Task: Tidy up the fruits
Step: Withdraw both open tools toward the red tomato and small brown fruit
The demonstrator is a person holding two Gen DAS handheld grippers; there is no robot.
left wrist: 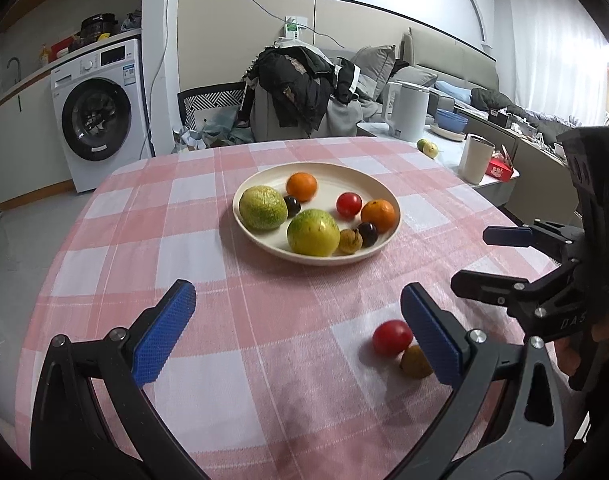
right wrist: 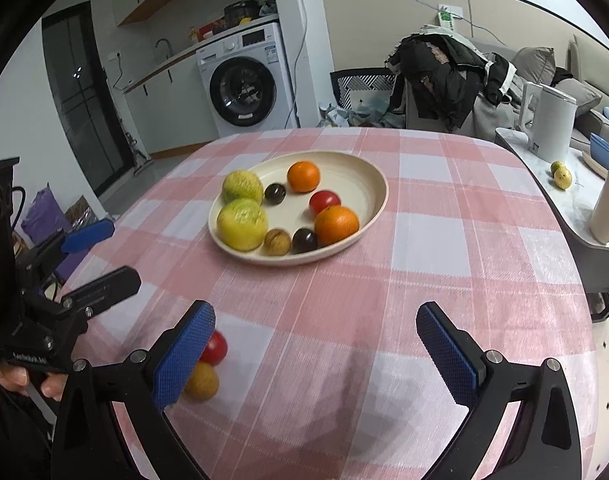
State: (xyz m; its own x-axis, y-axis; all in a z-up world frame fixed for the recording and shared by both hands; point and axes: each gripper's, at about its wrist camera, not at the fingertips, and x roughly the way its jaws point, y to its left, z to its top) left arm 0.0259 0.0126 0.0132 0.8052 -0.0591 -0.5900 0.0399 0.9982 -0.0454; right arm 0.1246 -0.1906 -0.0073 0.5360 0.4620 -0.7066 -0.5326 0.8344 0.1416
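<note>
Clearly, from the left wrist view, the left tool (left wrist: 298, 332) stands spread wide and empty; a loose tomato (left wrist: 391, 337) and a small yellow fruit (left wrist: 415, 362) touch each other just beside its right pad. Nudged, either could roll toward the near table (left wrist: 116, 248) edge. The plate (left wrist: 340, 176) of fruit sits ahead with bare cloth between.

From the right wrist view, the right tool (right wrist: 315, 354), also spread and empty, hides part of both fruits behind its left pad; the two tools could collide there.
</note>
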